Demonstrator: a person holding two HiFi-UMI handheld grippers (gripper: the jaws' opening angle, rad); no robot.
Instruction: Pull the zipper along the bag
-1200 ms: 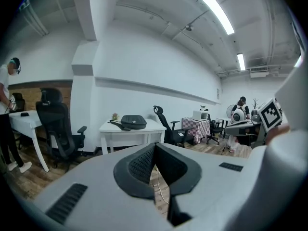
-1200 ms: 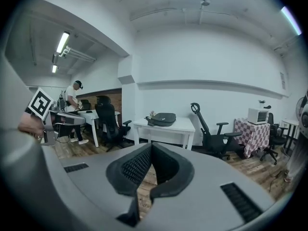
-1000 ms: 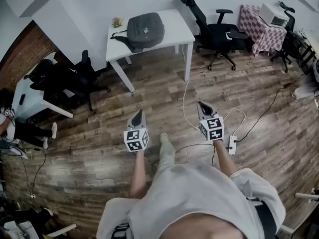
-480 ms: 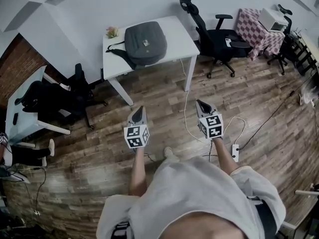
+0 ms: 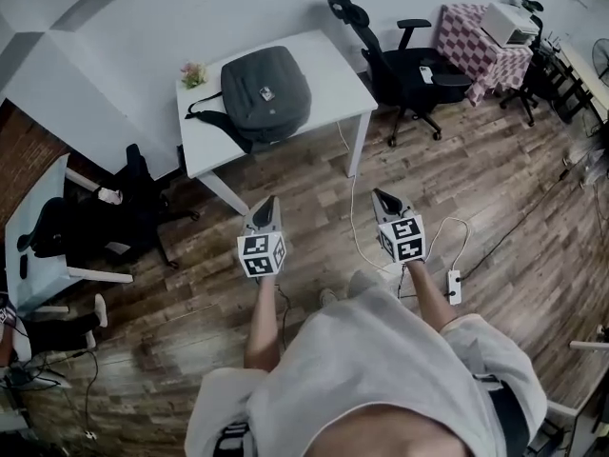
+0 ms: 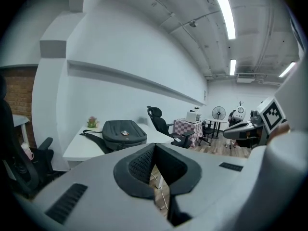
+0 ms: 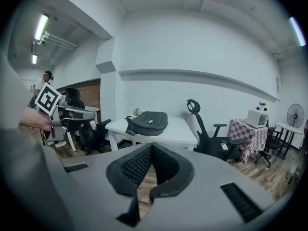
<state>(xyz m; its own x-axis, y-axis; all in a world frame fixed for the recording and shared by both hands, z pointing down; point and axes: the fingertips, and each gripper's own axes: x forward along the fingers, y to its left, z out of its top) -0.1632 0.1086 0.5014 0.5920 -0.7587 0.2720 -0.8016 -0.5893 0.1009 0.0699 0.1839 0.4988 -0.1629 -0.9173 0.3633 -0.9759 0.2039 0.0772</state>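
A dark grey backpack lies flat on a white table against the far wall; it also shows in the left gripper view as the backpack and in the right gripper view as the backpack. My left gripper and right gripper are held over the wooden floor, well short of the table. Both are shut and hold nothing. The bag's zipper is too small to make out.
A black office chair stands right of the table, with a checkered-cloth table beyond it. More black chairs and a white desk sit at the left. A white cable and power strip lie on the floor near my right.
The table and backpack have drawn closer and shifted left in the head view as I walk toward them. Both grippers stay shut and level in front of me.
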